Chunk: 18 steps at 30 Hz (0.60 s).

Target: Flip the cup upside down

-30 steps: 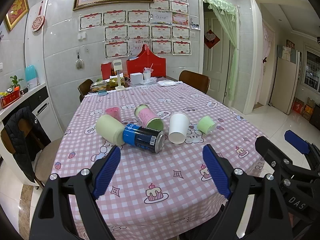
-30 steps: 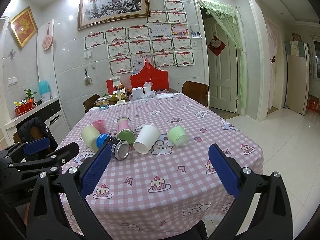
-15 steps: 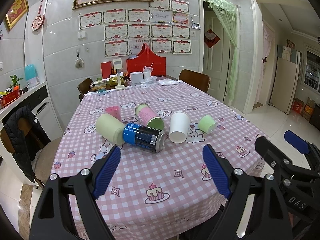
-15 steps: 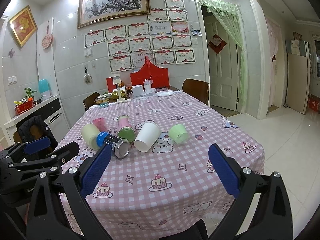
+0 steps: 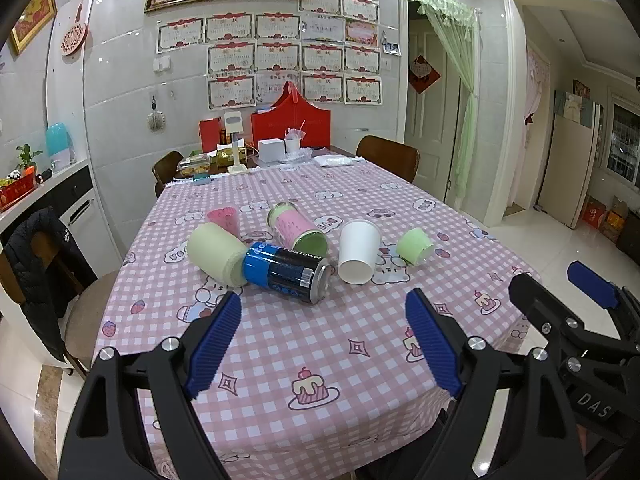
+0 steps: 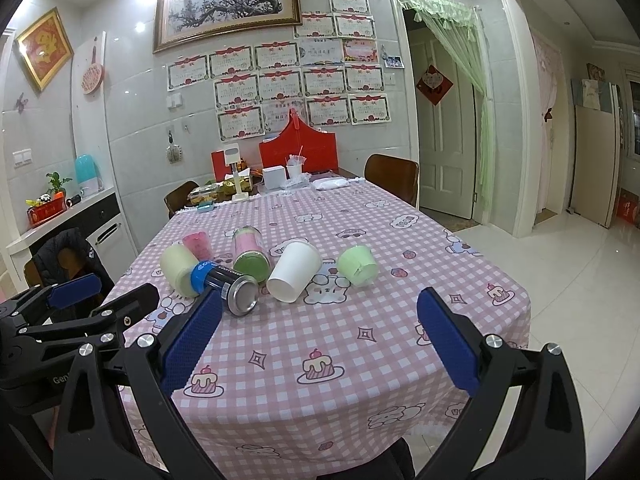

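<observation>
The left gripper (image 5: 322, 342) hangs over the near end of the table, and its two blue fingers (image 5: 214, 344) are wide apart with nothing between them. The right gripper (image 6: 320, 344) hangs beside it, also over the near end. Its blue fingers (image 6: 448, 342) are wide apart too, and they hold nothing. Each gripper can be seen from the other one's camera, off to the side.

Under them is a pink checked tablecloth (image 5: 320, 364) with little cakes and bears on it.

Past the fingers, near the middle of the table, some cups and a can lie in a bunch. The white paper cup (image 5: 359, 250) lies on its side, with its open mouth toward the grippers. Just to its right a small green cup (image 5: 415, 246) lies on its side as well. To the left of the white cup is a blue and black drink can (image 5: 286, 271), tipped over. The can touches a pale yellow cup (image 5: 217, 253) that lies on its side at the left. Behind the can is a pink and green tumbler (image 5: 297, 229), also lying down. A small pink cup (image 5: 224, 219) sits behind the yellow one.

At the far end of the table there is a red box (image 5: 291, 125) and a white box (image 5: 270, 149). Two brown chairs (image 5: 388, 158) stand by the far end. A black coat (image 5: 38, 264) hangs on a chair at the left.
</observation>
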Each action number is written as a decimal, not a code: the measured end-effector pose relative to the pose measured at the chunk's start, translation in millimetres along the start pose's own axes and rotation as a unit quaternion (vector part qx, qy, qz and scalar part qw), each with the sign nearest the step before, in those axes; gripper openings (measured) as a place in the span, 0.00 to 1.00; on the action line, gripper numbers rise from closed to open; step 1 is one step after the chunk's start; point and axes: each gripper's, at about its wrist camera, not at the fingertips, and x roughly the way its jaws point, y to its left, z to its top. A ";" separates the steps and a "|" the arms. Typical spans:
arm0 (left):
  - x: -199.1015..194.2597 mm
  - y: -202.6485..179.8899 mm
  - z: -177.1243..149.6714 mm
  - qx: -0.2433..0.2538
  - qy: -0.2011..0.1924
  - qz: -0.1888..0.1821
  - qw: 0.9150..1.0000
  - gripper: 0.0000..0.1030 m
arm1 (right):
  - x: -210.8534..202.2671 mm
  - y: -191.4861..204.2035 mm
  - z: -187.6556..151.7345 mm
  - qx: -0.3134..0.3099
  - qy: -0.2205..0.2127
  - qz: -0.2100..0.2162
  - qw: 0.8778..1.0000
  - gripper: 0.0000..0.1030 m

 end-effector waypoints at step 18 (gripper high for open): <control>27.5 7.2 2.3 -0.018 0.034 -0.007 0.999 0.81 | 24.7 -4.4 2.8 0.007 0.032 0.009 0.999 0.92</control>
